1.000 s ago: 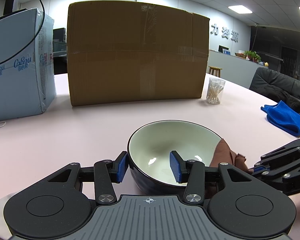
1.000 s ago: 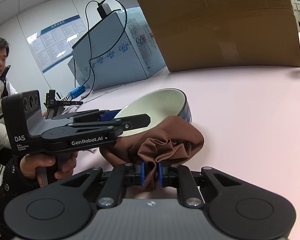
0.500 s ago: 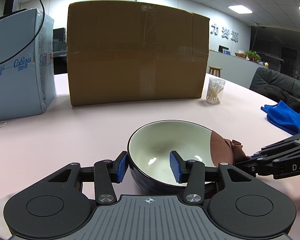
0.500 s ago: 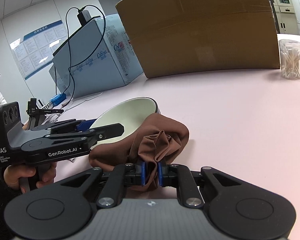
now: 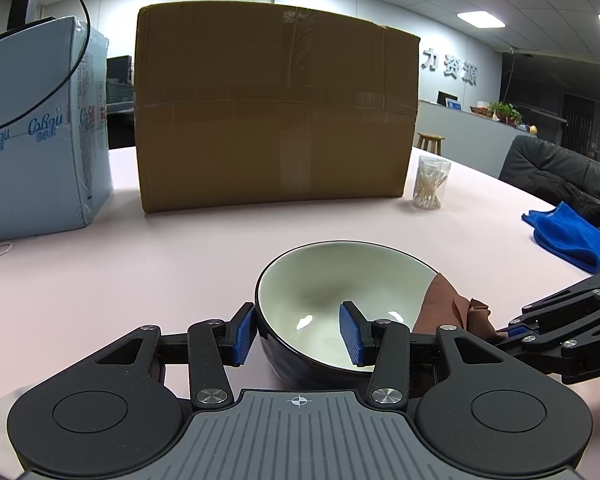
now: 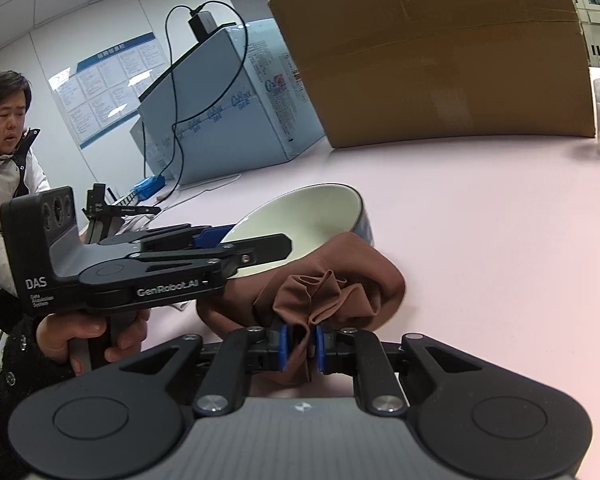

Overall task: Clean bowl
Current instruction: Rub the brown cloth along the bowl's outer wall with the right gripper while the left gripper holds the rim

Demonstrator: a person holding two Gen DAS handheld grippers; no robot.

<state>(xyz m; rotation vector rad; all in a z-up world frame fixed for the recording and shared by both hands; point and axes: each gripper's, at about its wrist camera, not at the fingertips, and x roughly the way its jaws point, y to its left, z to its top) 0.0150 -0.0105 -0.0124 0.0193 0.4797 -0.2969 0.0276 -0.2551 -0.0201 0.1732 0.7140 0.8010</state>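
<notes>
A bowl [image 5: 332,296], dark outside and cream inside, sits on the pink table. My left gripper [image 5: 298,334] straddles its near rim, one blue pad outside and one inside, with a gap at the wall. My right gripper [image 6: 300,344] is shut on a bunched brown cloth [image 6: 340,288]. The cloth lies against the bowl's right side [image 5: 444,304], at the rim. In the right wrist view the bowl [image 6: 312,216] appears tilted behind the left gripper [image 6: 204,260].
A large cardboard box [image 5: 276,112] and a light blue carton [image 5: 36,140] stand at the back of the table. A clear jar of cotton swabs [image 5: 430,184] stands right of the box. A blue cloth [image 5: 568,236] lies at the far right edge.
My right gripper lifted the brown cloth up to the bowl's right rim, then drew back slightly. My left gripper and the bowl have stayed put.
</notes>
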